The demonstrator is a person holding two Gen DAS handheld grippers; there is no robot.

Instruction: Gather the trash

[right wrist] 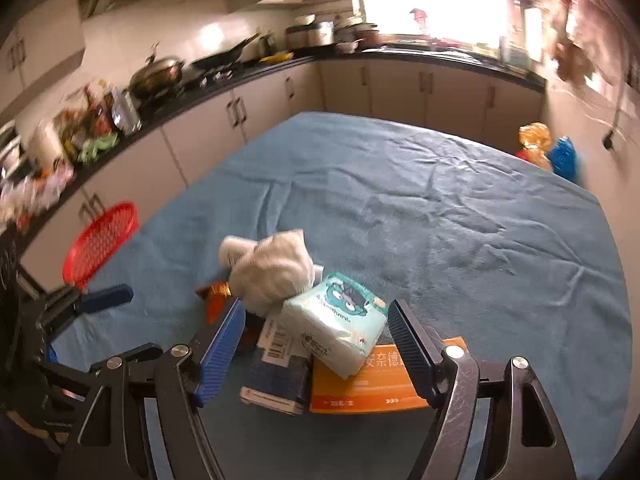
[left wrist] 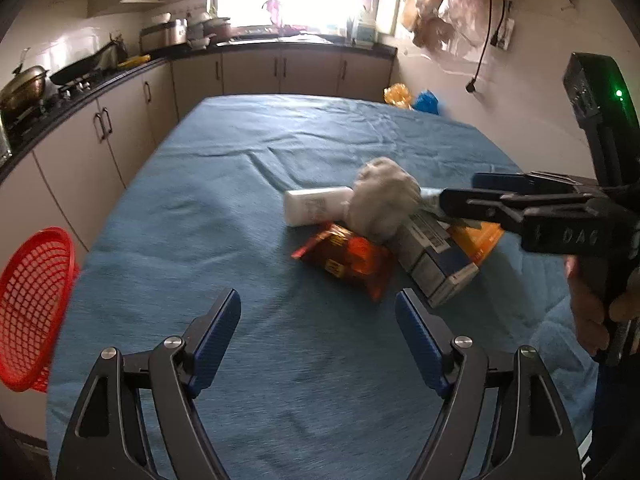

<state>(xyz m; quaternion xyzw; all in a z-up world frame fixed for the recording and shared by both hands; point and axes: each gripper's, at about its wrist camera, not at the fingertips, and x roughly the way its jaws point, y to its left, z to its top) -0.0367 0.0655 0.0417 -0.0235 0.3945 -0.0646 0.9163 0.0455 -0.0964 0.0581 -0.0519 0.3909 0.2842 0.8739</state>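
A pile of trash lies on the blue-clothed table (left wrist: 248, 152): a crumpled white paper ball (left wrist: 382, 198), a white box (left wrist: 312, 206), a red snack wrapper (left wrist: 346, 258), a dark carton (left wrist: 436, 264) and an orange packet (left wrist: 482, 240). My left gripper (left wrist: 318, 300) stands open over bare cloth, just short of the wrapper. My right gripper (left wrist: 458, 190) reaches in from the right, open. In the right wrist view the right gripper (right wrist: 316, 320) straddles a teal tissue pack (right wrist: 336, 328) lying on the dark carton (right wrist: 276, 376) and the orange packet (right wrist: 368, 384); its pads (right wrist: 224, 344) do not press on it.
A red mesh basket (left wrist: 32, 308) (right wrist: 100, 244) hangs off the table's left edge. Kitchen cabinets and a cluttered counter (right wrist: 152, 92) run along the left and far sides. Yellow and blue bags (right wrist: 548, 152) sit past the far right corner. A hand (left wrist: 592, 304) holds the right gripper.
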